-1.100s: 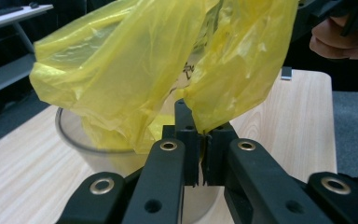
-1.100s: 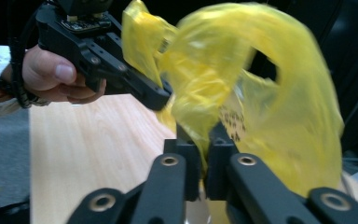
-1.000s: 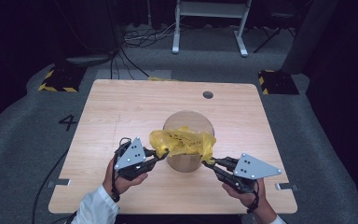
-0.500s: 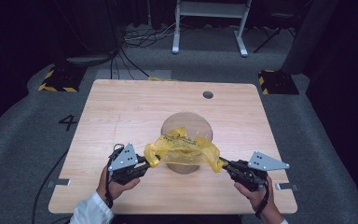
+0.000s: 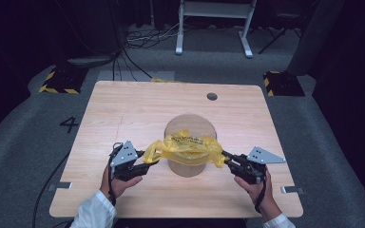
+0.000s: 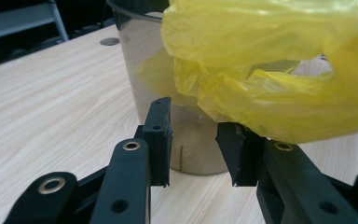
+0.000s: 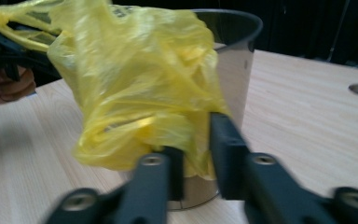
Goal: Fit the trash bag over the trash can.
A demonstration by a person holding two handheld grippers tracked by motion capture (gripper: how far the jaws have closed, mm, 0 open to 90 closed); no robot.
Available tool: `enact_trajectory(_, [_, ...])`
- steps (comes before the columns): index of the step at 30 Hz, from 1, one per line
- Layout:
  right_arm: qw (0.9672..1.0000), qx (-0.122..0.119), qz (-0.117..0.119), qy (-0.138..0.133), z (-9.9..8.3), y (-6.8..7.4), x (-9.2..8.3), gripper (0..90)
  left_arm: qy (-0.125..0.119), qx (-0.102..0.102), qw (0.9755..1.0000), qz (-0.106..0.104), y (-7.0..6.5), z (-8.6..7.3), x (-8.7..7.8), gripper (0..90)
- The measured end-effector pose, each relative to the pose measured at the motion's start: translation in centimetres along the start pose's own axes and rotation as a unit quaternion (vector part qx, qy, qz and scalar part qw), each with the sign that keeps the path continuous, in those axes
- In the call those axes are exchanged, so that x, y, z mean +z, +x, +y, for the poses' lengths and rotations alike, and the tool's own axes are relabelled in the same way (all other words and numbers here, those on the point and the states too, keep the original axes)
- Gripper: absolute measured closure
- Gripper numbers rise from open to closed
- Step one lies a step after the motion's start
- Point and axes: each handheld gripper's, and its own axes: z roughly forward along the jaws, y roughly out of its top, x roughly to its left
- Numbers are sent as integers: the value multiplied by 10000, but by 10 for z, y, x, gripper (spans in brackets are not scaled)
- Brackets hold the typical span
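Right now the bag (image 5: 185, 145) sits bunched over the mouth of the bin (image 5: 187, 168), stretched sideways between the two pairs of fingers, with most of its film outside the rim rather than down inside.

The left fingers (image 6: 161, 135) have just been opening and stand apart with nothing between them. The bag only drapes over the top of one finger, and the bin wall shows through the gap. The right fingers (image 7: 226, 154) have also just been opening. A fold of bag hangs in the gap between them, but it looks loose, not pinched (the blur makes this hard to be sure of).

The main risk, as I judge it, is that the film springs back once both sides are let go. With no tension from either side, the crumpled bag could slide off the rim and slump toward one pair of fingers instead of lining the bin.

A second risk is snagging. If either hand pulls away while film clings to a finger, the light bin could tip or skid across the worktop (image 5: 123, 109).

Thin plastic could also tear on the rim if it is tugged.
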Motion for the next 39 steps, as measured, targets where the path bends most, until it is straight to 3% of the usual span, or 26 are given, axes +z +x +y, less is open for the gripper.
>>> enact_trajectory(4, [9983, -542, -225, 16, 5, 12, -6, 486, 82, 246, 9996, 85, -7, 3, -3, 719])
enact_trajectory(7, [9939, -988, -488, 38, 11, 22, -13, 343, 153, 273, 9994, 122, -8, 4, -2, 757])
enact_trajectory(10, [9877, -1411, -676, -28, 16, 37, -19, 260, 220, 257, 9993, 182, -7, 4, -1, 792])
enact_trajectory(13, [9826, -1680, -785, -123, 19, 50, -23, 237, 259, 274, 9991, 194, -7, 4, -1, 828])
enact_trajectory(15, [9819, -1714, -787, -152, 20, 53, -24, 235, 298, 299, 9988, 231, -7, 5, 0, 861])
enact_trajectory(19, [9762, -1902, -882, -550, 30, 72, -30, 244, 374, 351, 9983, 266, -8, 7, 1, 890])
enact_trajectory(21, [9754, -1914, -821, -722, 35, 77, -33, 297, 427, 404, 9979, 287, -9, 7, 2, 893])
enact_trajectory(22, [9749, -1916, -790, -820, 36, 77, -34, 391, 431, 394, 9979, 276, -9, 8, 2, 894])
enact_trajectory(26, [9772, -1800, -732, -853, 42, 71, -32, 617, 510, 414, 9973, 338, -6, 8, 4, 895])
enact_trajectory(28, [9791, -1684, -718, -882, 42, 65, -29, 782, 544, 429, 9970, 354, -4, 8, 6, 895])
enact_trajectory(30, [9843, -1425, -636, -821, 42, 55, -24, 863, 561, 386, 9971, 347, -2, 8, 8, 895])
enact_trajectory(31, [9877, -1215, -593, -791, 41, 47, -20, 885, 572, 368, 9971, 334, -1, 7, 9, 895])
enact_trajectory(34, [9926, -875, -607, -589, 37, 31, -8, 896, 611, 337, 9971, 309, 2, 6, 14, 894])
enact_trajectory(39, [9967, -484, -602, -249, 26, 11, 10, 897, 714, 263, 9966, 308, 6, 2, 22, 853])
